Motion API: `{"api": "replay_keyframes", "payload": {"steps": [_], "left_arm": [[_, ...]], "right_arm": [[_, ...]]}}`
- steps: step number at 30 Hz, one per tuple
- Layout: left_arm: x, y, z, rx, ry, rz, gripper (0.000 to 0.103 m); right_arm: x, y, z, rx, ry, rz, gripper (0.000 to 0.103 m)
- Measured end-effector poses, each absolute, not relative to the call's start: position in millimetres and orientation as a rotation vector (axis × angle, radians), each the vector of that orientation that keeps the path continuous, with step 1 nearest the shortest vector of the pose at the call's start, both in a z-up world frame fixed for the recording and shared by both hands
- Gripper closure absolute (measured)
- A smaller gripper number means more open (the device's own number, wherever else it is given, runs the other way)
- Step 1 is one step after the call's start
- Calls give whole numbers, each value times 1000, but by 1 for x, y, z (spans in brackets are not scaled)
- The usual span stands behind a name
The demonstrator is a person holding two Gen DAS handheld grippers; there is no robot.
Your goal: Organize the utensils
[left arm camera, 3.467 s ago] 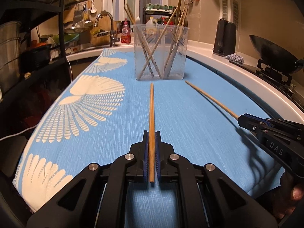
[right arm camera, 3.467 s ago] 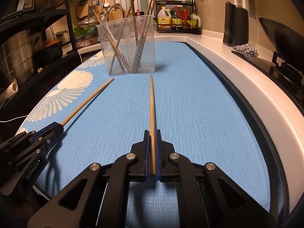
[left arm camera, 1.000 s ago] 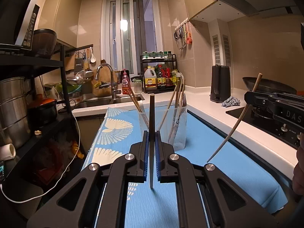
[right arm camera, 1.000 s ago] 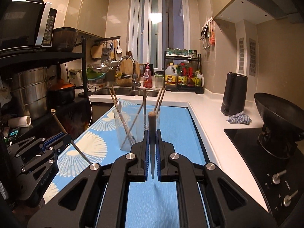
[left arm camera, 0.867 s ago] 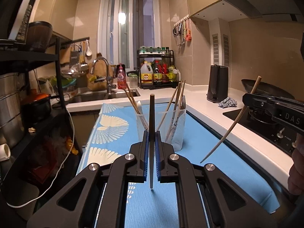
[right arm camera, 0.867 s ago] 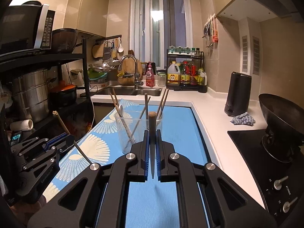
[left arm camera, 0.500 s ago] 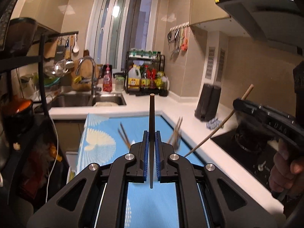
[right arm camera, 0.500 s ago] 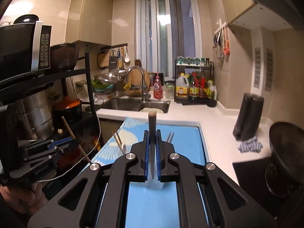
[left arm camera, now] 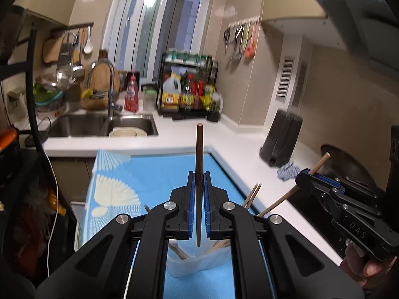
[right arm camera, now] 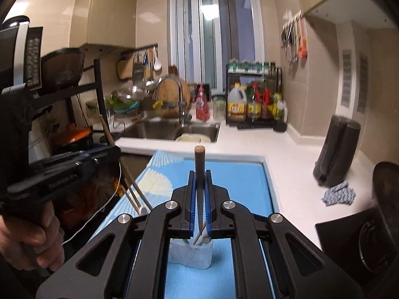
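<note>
Blue mat [left arm camera: 159,174]: biggest item, spread on the white counter [left arm camera: 237,154]; runs from my 6 toward 12 in both views.
Sink [right arm camera: 172,128]: at 12, beyond the mat's far edge; a pale dish sits in the basin.
Views differ: my left camera alone shows the range hood [left arm camera: 354,7] at 1; my right camera alone shows the microwave [right arm camera: 22,52] at 10 and the orange pot [right arm camera: 74,133] at 9.
Clear holder [right arm camera: 192,251]: at 6, under my jaws, standing on the mat, chopsticks leaning inside.
Left gripper [left arm camera: 198,182]: narrow, clamped on a dark chopstick [left arm camera: 199,149] standing upright; its black frame hides most of the holder.
Right gripper [right arm camera: 200,182]: narrow, clamped on a second chopstick [right arm camera: 199,159], upright, blunt end up.
Cross-sight: right tool at 3 in the left view, lettered "DAS"; left tool at 9 in the right view, lettering blurred.
Labels: yellow bottle [right arm camera: 237,108] on the rack at 1, print unreadable.
Blue rag [right arm camera: 339,194]: at 3, beside the black kettle [right arm camera: 336,147].
</note>
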State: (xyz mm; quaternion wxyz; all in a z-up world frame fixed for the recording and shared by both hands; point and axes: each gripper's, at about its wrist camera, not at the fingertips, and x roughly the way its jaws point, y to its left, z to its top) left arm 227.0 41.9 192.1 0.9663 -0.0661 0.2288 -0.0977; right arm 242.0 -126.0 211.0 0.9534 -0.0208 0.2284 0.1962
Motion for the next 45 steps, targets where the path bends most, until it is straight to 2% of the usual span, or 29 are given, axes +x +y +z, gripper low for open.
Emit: {"api": "replay_keyframes", "payload": {"steps": [4,5,6,7,8,9,13,16,18,20,23,28,31,45], "left_arm": [[233,40,165,-127,534,-218,95],[231,40,163,-115,539,-213,87],[227,40,163,-103,532,-208,71],[222,41,166,-93,514,-206,65],[214,41,172,-79,486,-204,59],[204,41,177,-59,455,-206,57],[162,45,187,-16,350,-195,48],[133,50,177,-28,315,-162,38],[123,49,163,-51,325,-130,29],[118,45,141,-81,352,-94,26],[115,36,102,-102,382,-26,15],[124,19,68,-59,473,16,14],[123,22,63,-75,464,51,8],[127,18,44,-82,475,65,8]], "right_arm": [[252,-122,188,-53,528,400,96],[252,-124,185,-49,535,396,92],[250,-127,185,-42,536,392,84],[248,-130,185,-34,532,387,80],[244,-134,187,-30,526,382,71],[241,-136,188,-31,520,379,61],[214,-150,192,-46,478,361,55],[183,-161,187,-42,416,327,45],[165,-162,176,-44,387,314,26],[153,-159,158,-55,376,296,16],[144,-149,127,-122,354,244,16],[145,-159,94,-105,379,234,14],[151,-172,87,-59,386,219,13],[157,-176,61,-47,392,201,10]]}}
